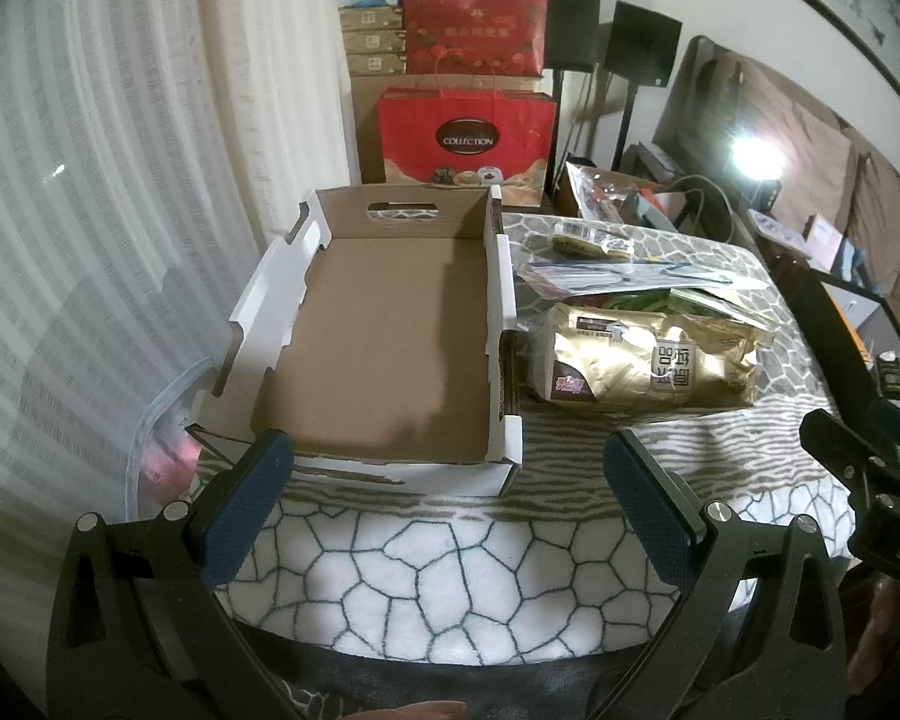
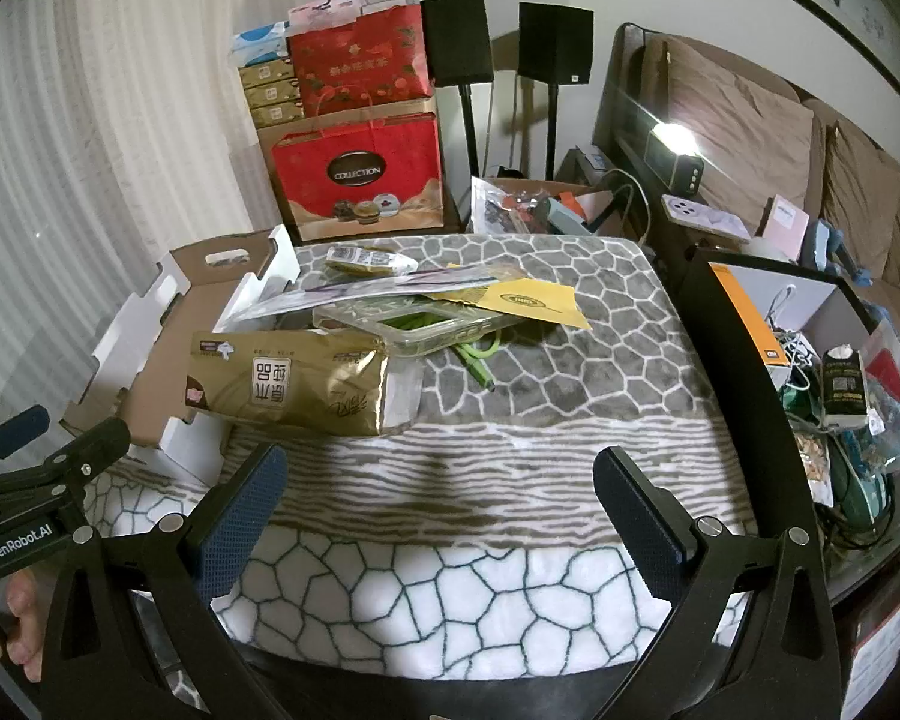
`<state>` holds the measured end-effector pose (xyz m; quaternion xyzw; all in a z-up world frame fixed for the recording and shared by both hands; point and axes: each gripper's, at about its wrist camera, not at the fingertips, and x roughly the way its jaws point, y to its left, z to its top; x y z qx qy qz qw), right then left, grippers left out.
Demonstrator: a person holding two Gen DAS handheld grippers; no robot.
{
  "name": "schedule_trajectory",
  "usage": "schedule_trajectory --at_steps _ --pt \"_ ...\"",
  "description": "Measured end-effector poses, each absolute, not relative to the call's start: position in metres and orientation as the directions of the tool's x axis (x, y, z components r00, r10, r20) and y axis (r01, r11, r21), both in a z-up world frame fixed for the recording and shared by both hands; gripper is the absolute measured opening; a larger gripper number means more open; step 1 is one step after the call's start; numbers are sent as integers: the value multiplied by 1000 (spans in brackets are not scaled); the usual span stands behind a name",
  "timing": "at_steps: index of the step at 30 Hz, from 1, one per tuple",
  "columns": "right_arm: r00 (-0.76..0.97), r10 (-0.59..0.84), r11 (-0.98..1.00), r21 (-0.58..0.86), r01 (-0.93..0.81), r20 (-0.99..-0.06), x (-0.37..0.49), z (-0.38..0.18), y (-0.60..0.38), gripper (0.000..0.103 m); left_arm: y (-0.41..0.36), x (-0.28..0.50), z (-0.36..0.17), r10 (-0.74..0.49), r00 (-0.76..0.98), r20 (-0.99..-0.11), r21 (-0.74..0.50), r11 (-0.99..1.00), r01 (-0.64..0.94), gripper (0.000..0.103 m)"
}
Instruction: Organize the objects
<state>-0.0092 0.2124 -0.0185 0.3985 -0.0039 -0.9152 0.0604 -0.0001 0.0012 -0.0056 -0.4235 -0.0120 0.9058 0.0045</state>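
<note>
An open cardboard box [image 1: 384, 330] [image 2: 168, 324] with white outer walls sits on the left of a patterned cloth. Right of it lies a gold packet [image 1: 648, 360] [image 2: 294, 381]. Behind the packet is a heap: a clear plastic case [image 2: 426, 324], a yellow envelope [image 2: 528, 300], flat plastic sleeves [image 1: 636, 279], a small wrapped packet [image 1: 594, 240] [image 2: 369, 258] and a green pen [image 2: 477, 366]. My left gripper [image 1: 450, 462] hangs open before the box's near wall. My right gripper [image 2: 441, 474] stands open over bare cloth, short of the gold packet. Neither holds anything.
Red gift bags [image 2: 360, 180] and stacked boxes stand behind the table beside two black speakers [image 2: 456, 42]. A cluttered side table [image 2: 810, 324] and sofa lie to the right. A clear zip bag [image 1: 162, 450] hangs off the left edge. The patterned cloth [image 2: 510, 468] covers the near table.
</note>
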Motion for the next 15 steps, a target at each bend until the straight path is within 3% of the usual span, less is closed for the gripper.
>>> schedule_trajectory --at_steps 15 --pt "-675 -116 -992 56 110 -728 -9 -18 215 103 1 0 -6 18 -640 -768 -25 -1000 2 103"
